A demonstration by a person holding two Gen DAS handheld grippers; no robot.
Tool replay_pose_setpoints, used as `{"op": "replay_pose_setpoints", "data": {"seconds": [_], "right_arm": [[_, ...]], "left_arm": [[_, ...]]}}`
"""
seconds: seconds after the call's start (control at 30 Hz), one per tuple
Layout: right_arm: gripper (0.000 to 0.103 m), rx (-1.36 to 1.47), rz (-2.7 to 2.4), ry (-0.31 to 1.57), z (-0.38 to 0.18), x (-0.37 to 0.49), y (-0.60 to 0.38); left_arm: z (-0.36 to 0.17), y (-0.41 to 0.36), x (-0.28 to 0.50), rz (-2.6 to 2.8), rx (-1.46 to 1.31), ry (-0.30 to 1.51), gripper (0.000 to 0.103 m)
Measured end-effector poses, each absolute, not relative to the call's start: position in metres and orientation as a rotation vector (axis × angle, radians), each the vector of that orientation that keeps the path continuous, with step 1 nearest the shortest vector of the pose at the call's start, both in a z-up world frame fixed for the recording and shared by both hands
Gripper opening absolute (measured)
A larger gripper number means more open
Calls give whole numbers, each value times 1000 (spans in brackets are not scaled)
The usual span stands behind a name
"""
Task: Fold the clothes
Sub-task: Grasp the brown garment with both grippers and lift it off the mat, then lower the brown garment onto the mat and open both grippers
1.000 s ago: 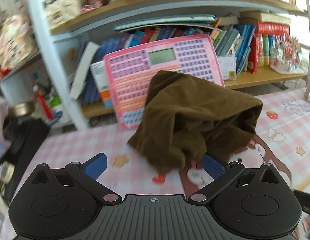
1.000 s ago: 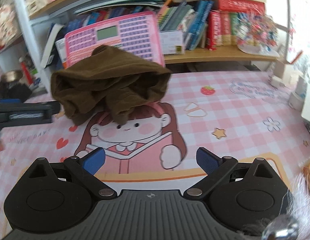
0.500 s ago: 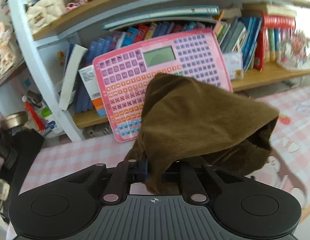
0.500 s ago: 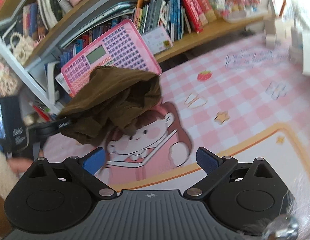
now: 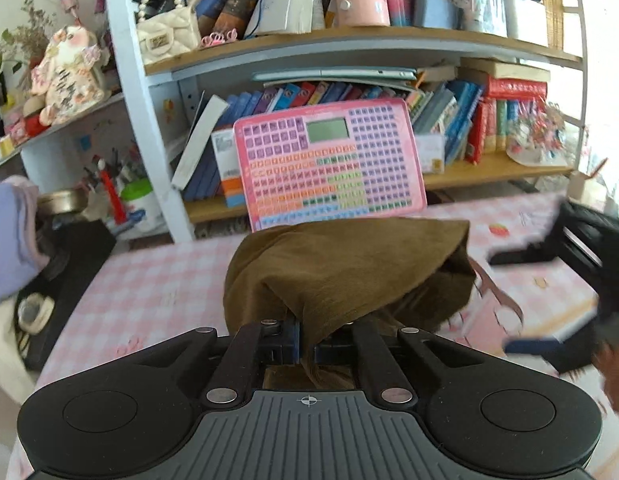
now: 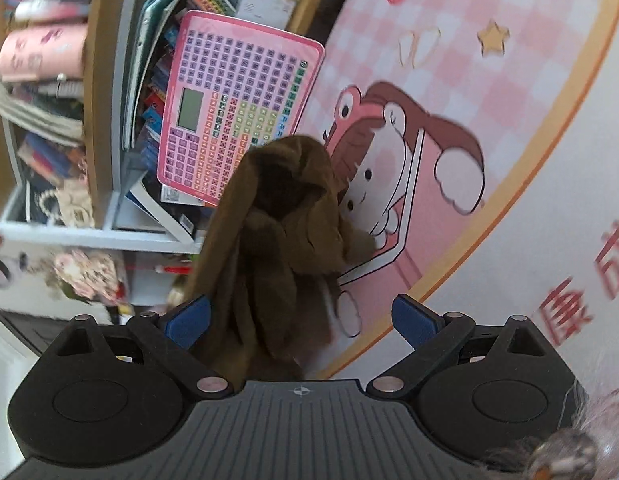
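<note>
**Left gripper pinching the brown garment, right gripper spread beside it**

The left gripper (image 5: pixel 305 346) is clamping a fold of the brown garment (image 5: pixel 349 272) between its closed fingers, with cloth bunching above and below the pinch. The right gripper (image 6: pixel 299 316) is standing wide open, its blue pads (image 6: pixel 187 320) spread apart; the garment is hanging down between them, lying close against the left pad, though whether it is touching is hard to tell. The garment is being held up over the pink checked table mat (image 5: pixel 149 292), crumpled and sagging in loose folds, in front of the pink keyboard toy (image 5: pixel 329 164) leaning at the shelf (image 5: pixel 349 46). It is looking soft, limp and light, likely draping wherever it is unsupported and sliding little. A hem or corner is probably the better place to grip than the bunched middle
</note>
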State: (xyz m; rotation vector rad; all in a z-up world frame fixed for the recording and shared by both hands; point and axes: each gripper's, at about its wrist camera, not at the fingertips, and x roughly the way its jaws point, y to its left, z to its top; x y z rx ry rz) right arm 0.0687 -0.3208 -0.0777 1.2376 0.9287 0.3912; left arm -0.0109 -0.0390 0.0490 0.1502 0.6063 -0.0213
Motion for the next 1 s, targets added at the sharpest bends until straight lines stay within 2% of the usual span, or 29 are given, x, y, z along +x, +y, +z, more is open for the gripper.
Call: {"op": "replay_pose_setpoints", "data": {"seconds": [0.17,0.23,0.3,0.4,0.5,0.57,0.6,0.67,0.7,0.73,0.87,0.9,0.93,1.0], "right_arm": [[93,1335,389,926,-88,72,-317],[84,1381,413,899,-88,74,-317],[82,1419,433,870,-86,75,-316],[72,1464,431,842,-84,82,-314],[58,1485,381,847,-88,92,-309],[42,1496,317,893,-96,98,-303],[38,1505,283,915,-100,101,-300],[14,1503,241,925,-104,101,-295],[13,1495,224,925,-105,101,-293],[8,1470,234,891,-96,100,-295],[6,1367,276,752,-60,98,-299],[6,1307,314,681,-37,97,-301],[6,1246,350,609,-13,95,-303],[6,1120,419,467,34,93,-307]], "left_arm": [[50,-31,-35,-15,126,630,5],[51,-28,-40,-17,133,635,5],[51,-25,-45,-19,139,640,5],[52,-18,-53,-26,147,649,5],[50,-5,-61,-21,149,665,5],[47,5,-66,-11,145,681,5],[45,11,-68,-7,142,689,5],[39,22,-72,-7,135,709,5],[35,26,-73,-15,132,724,6],[30,29,-73,-27,128,746,13],[22,39,-72,-122,70,791,25],[23,41,-73,-156,54,788,32],[24,44,-74,-182,44,780,35],[26,51,-77,-216,31,763,35]]}}
